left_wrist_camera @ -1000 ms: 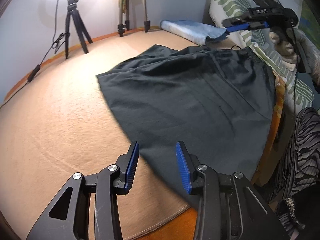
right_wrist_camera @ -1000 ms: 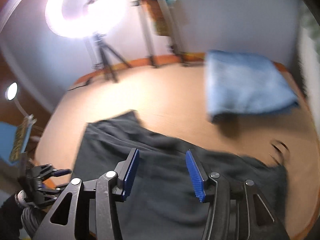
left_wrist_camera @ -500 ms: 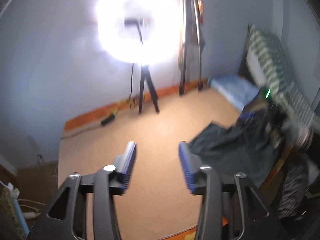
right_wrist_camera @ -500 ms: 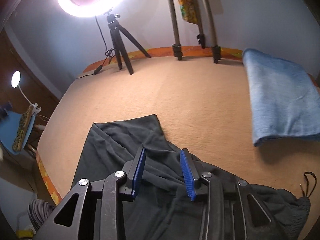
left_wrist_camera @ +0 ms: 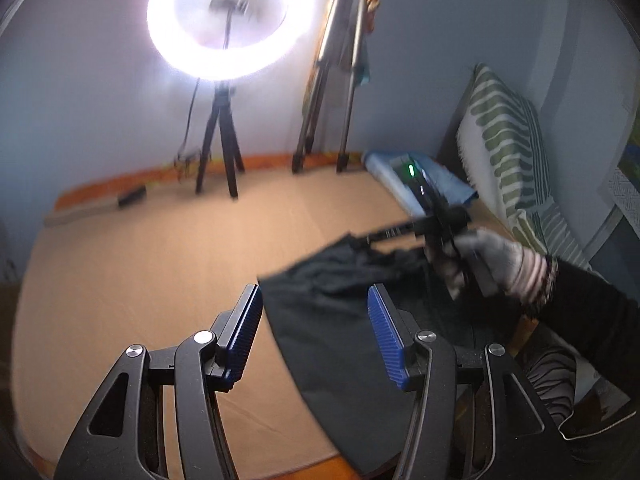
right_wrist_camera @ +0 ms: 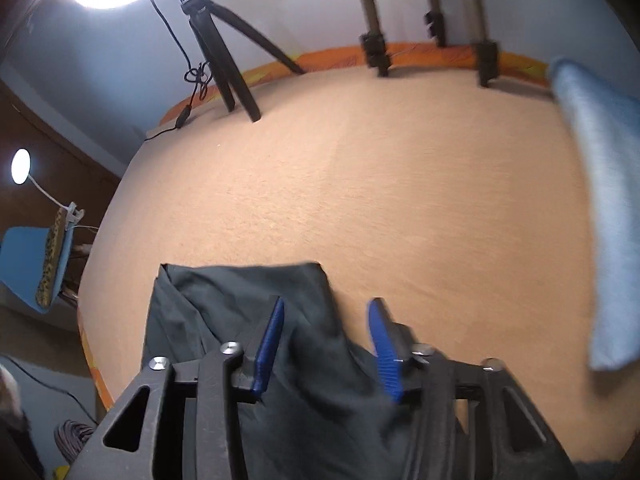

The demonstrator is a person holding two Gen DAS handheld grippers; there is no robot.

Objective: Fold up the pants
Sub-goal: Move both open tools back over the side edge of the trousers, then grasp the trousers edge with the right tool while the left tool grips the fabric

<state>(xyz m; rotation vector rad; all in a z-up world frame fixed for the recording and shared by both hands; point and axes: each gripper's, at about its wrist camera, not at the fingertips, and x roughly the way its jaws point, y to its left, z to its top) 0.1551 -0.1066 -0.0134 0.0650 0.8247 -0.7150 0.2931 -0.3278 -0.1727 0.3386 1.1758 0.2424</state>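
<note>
Dark grey pants [left_wrist_camera: 344,332] lie on the tan bed surface [left_wrist_camera: 140,280]. In the left wrist view my left gripper [left_wrist_camera: 314,308] is open and empty, held above the pants' near left edge. The right gripper [left_wrist_camera: 436,220] shows there in a gloved hand, low over the far part of the pants. In the right wrist view the pants [right_wrist_camera: 224,304] lie bunched under my right gripper [right_wrist_camera: 328,312], which is open over the leg end, with the cloth's edge between the blue fingers.
A ring light on a tripod [left_wrist_camera: 224,20] and a second tripod [left_wrist_camera: 332,92] stand at the back. A folded blue towel [right_wrist_camera: 600,184] lies at the right. A striped pillow [left_wrist_camera: 504,148] leans at the headboard. The bed's front edge [left_wrist_camera: 280,468] is near.
My left gripper swung up and away from the pants, then came back over their left edge. My right gripper moved forward and lower along the pants toward the leg end.
</note>
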